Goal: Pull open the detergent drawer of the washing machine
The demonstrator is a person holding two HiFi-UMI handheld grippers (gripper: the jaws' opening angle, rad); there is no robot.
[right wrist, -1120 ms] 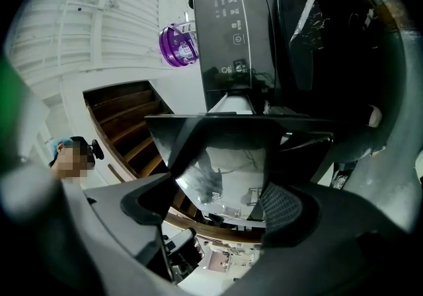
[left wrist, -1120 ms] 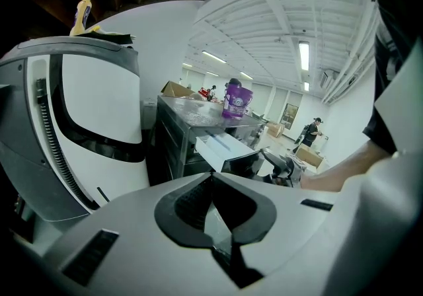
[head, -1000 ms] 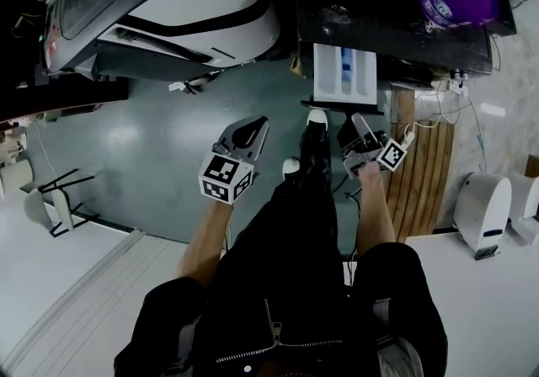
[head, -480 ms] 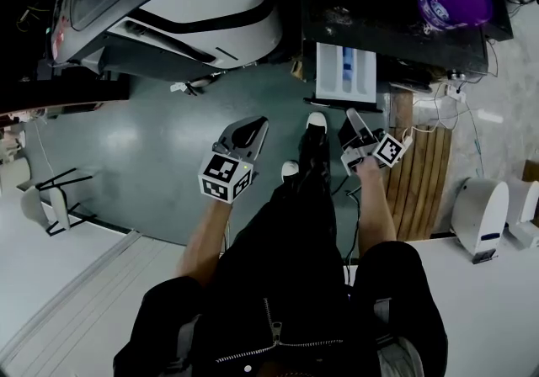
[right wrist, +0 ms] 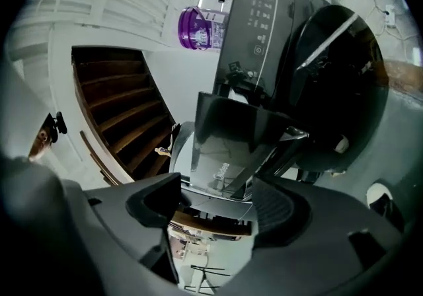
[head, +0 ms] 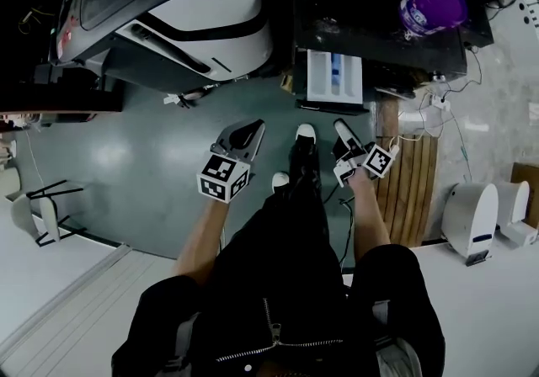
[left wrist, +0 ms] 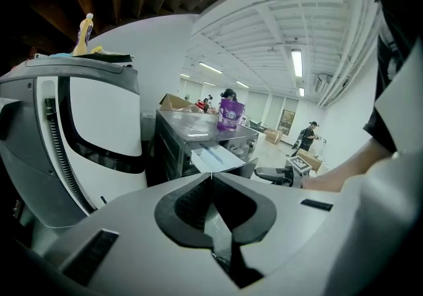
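Observation:
The dark washing machine stands at the top right of the head view. Its white detergent drawer sticks out of the front, pulled open. Just short of the drawer's front, my right gripper points level at it; its jaws are closing with nothing between them. In the right gripper view the drawer front fills the space beyond my right gripper. My left gripper hangs over the floor left of the drawer, shut and empty. The left gripper view shows my left gripper closed, with the drawer ahead.
A purple jug sits on top of the washing machine. A large white and grey appliance stands to the left. A wooden pallet, cables and a white device lie to the right. The person's shoes rest between the grippers.
The right gripper has turned and rolled a little below the open drawer, and its jaws stand narrower. The left gripper has hardly shifted. The head view has drifted.

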